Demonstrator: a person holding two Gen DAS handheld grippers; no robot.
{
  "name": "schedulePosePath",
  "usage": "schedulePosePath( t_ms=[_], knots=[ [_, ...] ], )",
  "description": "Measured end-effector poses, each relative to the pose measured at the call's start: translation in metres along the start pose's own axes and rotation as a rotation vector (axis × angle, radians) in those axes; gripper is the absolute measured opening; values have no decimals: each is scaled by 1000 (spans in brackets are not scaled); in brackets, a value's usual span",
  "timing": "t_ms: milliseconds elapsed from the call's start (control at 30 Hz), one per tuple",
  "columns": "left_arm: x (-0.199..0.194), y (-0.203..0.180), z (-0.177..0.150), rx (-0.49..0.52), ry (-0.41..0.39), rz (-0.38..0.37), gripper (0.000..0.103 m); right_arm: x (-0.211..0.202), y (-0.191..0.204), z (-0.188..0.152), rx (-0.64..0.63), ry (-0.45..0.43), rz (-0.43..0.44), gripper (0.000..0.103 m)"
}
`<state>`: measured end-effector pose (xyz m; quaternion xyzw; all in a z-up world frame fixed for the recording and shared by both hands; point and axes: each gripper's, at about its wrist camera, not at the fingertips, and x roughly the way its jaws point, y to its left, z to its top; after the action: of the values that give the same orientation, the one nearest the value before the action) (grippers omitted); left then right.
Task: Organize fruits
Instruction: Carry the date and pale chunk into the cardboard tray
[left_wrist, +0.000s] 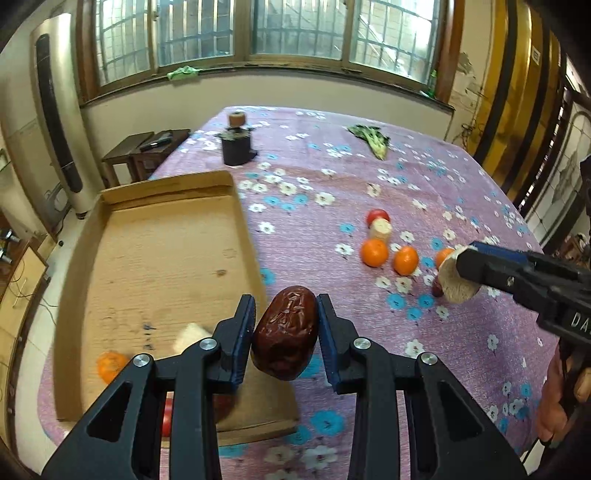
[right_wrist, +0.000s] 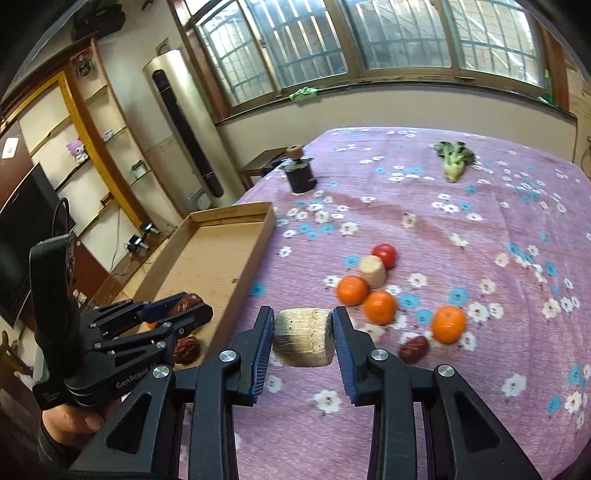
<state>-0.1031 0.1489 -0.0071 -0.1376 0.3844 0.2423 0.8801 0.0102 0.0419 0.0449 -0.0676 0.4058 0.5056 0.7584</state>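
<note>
Left tongs (left_wrist: 285, 328): closed on one dark red, wrinkled dried jujube (left_wrist: 286, 332), pinched across its short axis between the blue pads. The fruit hangs clear above the near right wall of the shallow brown cardboard tray (left_wrist: 243, 206), which occupies the left side of the worktop (left_wrist: 424, 184). Judgement: this grip keeps the fruit's long axis upright, so it can drop straight in once over the tray floor.

Right tongs (right_wrist: 303, 341): closed on one pale, stubby cylindrical root piece with a cut face (right_wrist: 301, 343), gripped on its two flat ends and held off the cloth. Judgement: it is a second load heading for the tray, near the worktop's front edge.

Tray contents, partly hidden behind the left tongs:
- orange mandarin (left_wrist: 110, 365): one
- pale piece (left_wrist: 190, 338): one
- dried jujube (right_wrist: 187, 349): one visible in the right wrist view
- a red item (left_wrist: 167, 417) under the left tongs: kind unclear

Loose items on the purple floral cloth, grouped towards the right side of the worktop:
- orange mandarins (right_wrist: 352, 290): three
- red round tomato-like fruit (right_wrist: 385, 255): one
- pale cylindrical root piece (right_wrist: 373, 271): one, touching the red fruit
- dried jujube (right_wrist: 414, 349): one, just beside the nearest mandarin

Far edge: one green leafy vegetable (right_wrist: 454, 160) and one dark cylindrical container (right_wrist: 301, 177), both well apart from the fruit.
</note>
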Motion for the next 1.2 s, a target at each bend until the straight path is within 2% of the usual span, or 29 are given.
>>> schedulePosePath(
  t_ms=[333,667,933,1200],
  knots=[
    [-14,63,3,-106,-34,88,31,28,47,12,-58,20,86,33],
    [-14,111,-1,-186,-38,149,31,59,78,20,-78,51,153,33],
    [3,135,-2,-227,-11,167,31,98,103,23,-104,93,190,33],
    [25,146,-5,-241,36,176,31,147,120,22,-123,155,185,33]
  ],
)
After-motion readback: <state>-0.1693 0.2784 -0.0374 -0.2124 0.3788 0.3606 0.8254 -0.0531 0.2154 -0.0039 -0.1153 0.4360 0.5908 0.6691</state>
